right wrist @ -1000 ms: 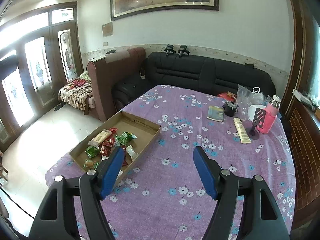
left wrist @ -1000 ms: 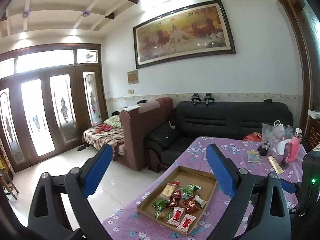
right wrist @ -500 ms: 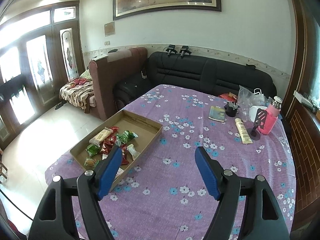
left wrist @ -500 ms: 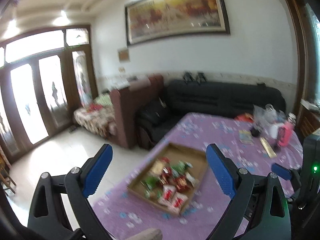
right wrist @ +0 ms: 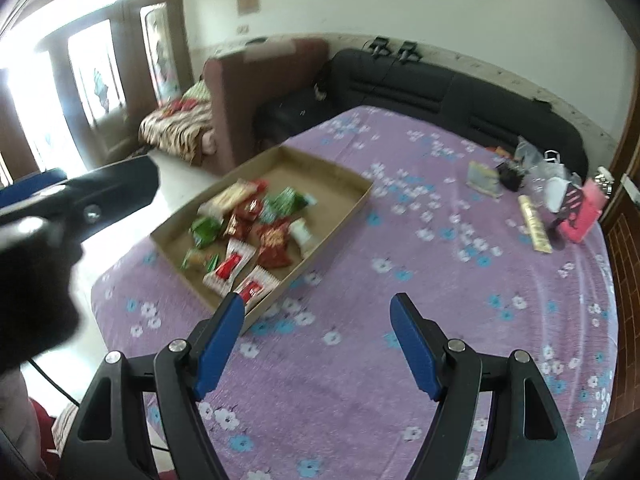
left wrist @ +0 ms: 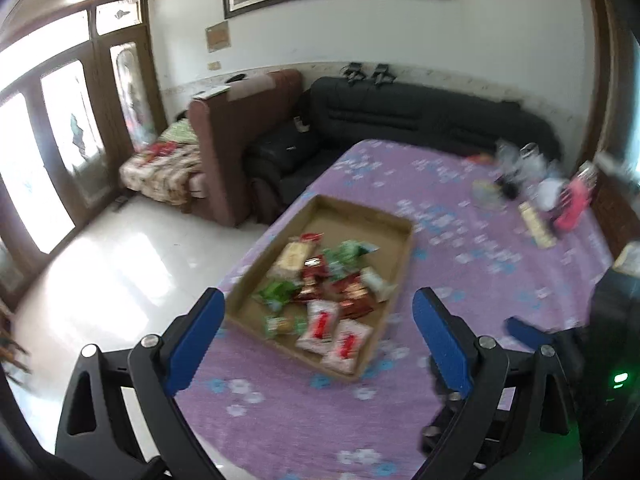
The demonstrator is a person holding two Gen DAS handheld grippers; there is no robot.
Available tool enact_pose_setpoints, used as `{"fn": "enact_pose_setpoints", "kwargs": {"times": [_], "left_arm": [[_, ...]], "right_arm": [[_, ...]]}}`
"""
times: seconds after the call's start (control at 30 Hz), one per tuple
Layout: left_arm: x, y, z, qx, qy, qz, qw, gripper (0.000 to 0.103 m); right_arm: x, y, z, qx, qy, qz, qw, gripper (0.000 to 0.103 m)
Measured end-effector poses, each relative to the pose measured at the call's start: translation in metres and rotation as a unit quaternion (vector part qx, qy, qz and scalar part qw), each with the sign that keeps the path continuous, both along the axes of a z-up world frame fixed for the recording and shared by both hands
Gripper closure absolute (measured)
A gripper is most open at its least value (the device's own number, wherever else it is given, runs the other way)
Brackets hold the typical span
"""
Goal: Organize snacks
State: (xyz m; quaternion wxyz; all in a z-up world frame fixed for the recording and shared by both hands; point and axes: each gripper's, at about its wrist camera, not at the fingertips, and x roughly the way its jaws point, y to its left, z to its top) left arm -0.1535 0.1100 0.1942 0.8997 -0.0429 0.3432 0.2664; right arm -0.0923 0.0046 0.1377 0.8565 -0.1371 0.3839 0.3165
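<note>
A shallow cardboard tray [left wrist: 402, 250] [right wrist: 344, 216] lies on the purple flowered tablecloth near the table's left edge. It holds several snack packets: white ones with red print [left wrist: 320, 322] [right wrist: 230, 266], red ones [right wrist: 274, 240], green ones [left wrist: 276, 292] and a long beige one [left wrist: 294, 256]. My left gripper [left wrist: 318, 300] hovers open above the tray's near end, gripping nothing. My right gripper [right wrist: 318, 300] is open and empty over the cloth, just right of the tray's near corner. One of its blue fingers [left wrist: 528, 330] shows in the left wrist view.
At the table's far right stand a pink bottle [right wrist: 580, 220], a long yellow pack [right wrist: 534, 222], a booklet [right wrist: 484, 178] and plastic bags [right wrist: 548, 164]. A black sofa [right wrist: 440, 88] runs behind the table. The white floor [left wrist: 100, 280] drops away left of the tray.
Both grippers have tipped downward and sunk toward the table. The tray looks larger and sits between the left fingers. The left tool's black body has come into the right wrist view.
</note>
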Motion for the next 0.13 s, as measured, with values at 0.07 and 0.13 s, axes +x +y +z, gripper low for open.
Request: {"fn": "enact_pose_setpoints", "kwargs": {"times": [0.07, 0.13], "left_arm": [[0.004, 0.007, -0.011, 0.003, 0.020, 0.008, 0.9998, 0.008], [0.007, 0.015, -0.021, -0.003, 0.035, 0.019, 0.9992, 0.008]], "right_arm": [[0.004, 0.007, -0.008, -0.007, 0.013, 0.000, 1.000, 0.028], [0.008, 0.011, -0.012, -0.017, 0.016, -0.005, 1.000, 0.028]]}}
